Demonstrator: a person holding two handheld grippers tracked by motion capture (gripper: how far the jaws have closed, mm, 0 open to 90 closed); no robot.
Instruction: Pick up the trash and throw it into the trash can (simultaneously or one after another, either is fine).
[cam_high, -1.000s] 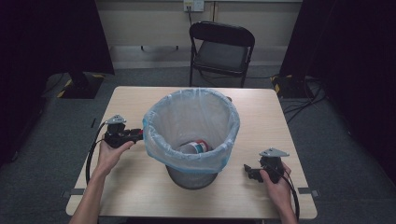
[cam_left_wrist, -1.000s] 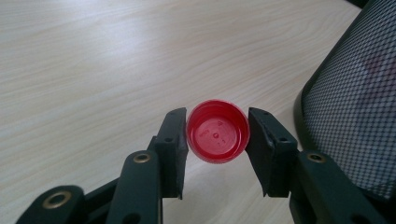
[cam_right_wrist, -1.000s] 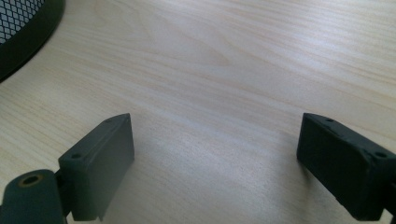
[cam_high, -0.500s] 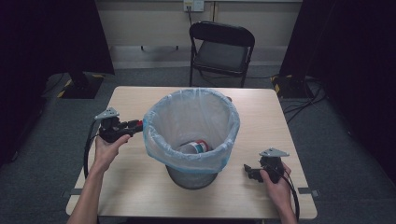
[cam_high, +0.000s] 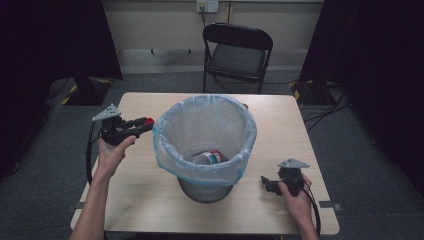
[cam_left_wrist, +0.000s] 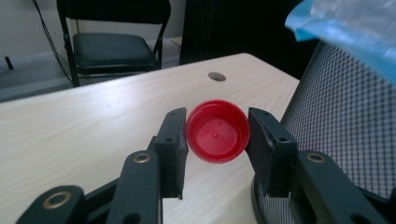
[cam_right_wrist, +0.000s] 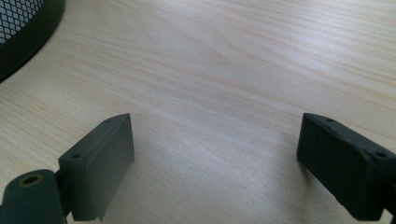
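A bottle cap (cam_left_wrist: 216, 131) sits between the fingers (cam_left_wrist: 172, 149) of the left gripper (cam_high: 142, 123), touching both, its hollow side facing back along them. Just beyond and to the right of those fingers stands the bin (cam_high: 204, 187) on the worktop (cam_high: 135, 200), a liner bag (cam_high: 172, 160) folded over its rim and a bottle (cam_high: 206, 158) lying inside at the bottom. The right gripper (cam_high: 266, 183) rests on the worktop, its fingers (cam_right_wrist: 100, 163) spread wide with bare worktop between them and the bin's base ahead to their left. A chair (cam_high: 237, 52) stands behind the worktop.
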